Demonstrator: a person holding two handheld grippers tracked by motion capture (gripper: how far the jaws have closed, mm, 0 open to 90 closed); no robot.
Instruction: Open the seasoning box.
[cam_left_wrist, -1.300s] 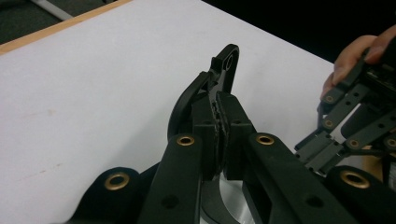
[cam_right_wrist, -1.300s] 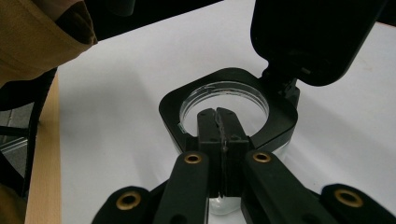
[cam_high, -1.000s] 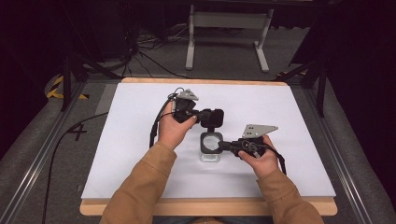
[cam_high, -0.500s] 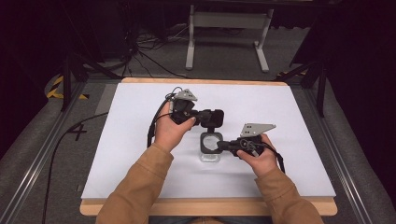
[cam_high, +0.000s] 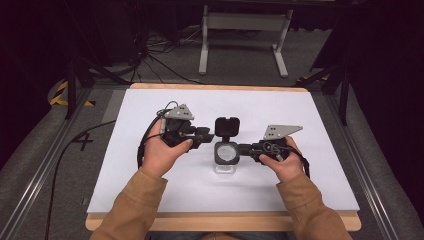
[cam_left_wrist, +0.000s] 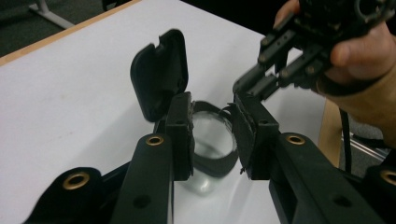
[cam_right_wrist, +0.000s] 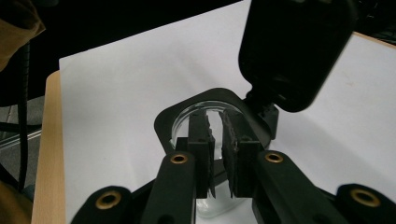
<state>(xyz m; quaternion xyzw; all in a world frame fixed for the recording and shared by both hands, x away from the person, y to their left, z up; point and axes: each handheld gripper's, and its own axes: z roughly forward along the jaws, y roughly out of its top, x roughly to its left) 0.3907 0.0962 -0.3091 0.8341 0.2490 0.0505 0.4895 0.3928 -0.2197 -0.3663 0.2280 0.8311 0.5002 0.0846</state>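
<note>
one small jar on a white bench

the bench (cam_high: 150, 185) has a white top with a light wood edge along the front and back. near the middle stands a small clear jar (cam_high: 226, 153) with a black rim. its black lid (cam_high: 227, 127) is flipped open and stands up.

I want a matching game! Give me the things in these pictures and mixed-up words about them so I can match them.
Things:
1. flip lid
2. left gripper
3. right gripper
4. table

Descriptions:
A. white on top
B. fingers apart
C. swung open, standing up
D. fingers pinching the jar's black rim

Pairs: 1-C, 2-B, 3-D, 4-A
</note>
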